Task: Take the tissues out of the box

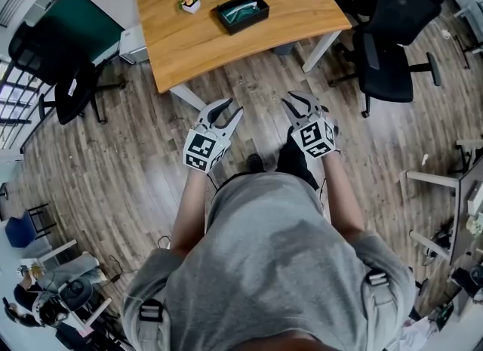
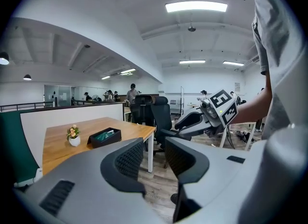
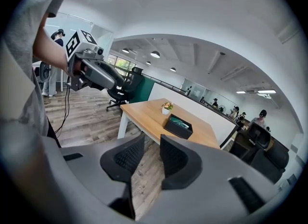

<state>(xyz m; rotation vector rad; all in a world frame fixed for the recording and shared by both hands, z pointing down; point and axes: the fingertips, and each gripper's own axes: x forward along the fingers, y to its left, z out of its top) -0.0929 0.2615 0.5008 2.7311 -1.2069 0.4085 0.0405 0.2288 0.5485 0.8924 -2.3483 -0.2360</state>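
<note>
With the left tongs (image 1: 230, 109) and right tongs (image 1: 296, 100) held part open and empty over the floor, well apart from the box (image 1: 250, 25) on the worktop (image 1: 302, 2), the tissues (image 1: 241, 12), apparently inside, could be missed or the light box dragged along.

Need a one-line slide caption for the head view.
Standing back from the wooden table, left gripper and right gripper open and empty; tissue box untouched.
</note>
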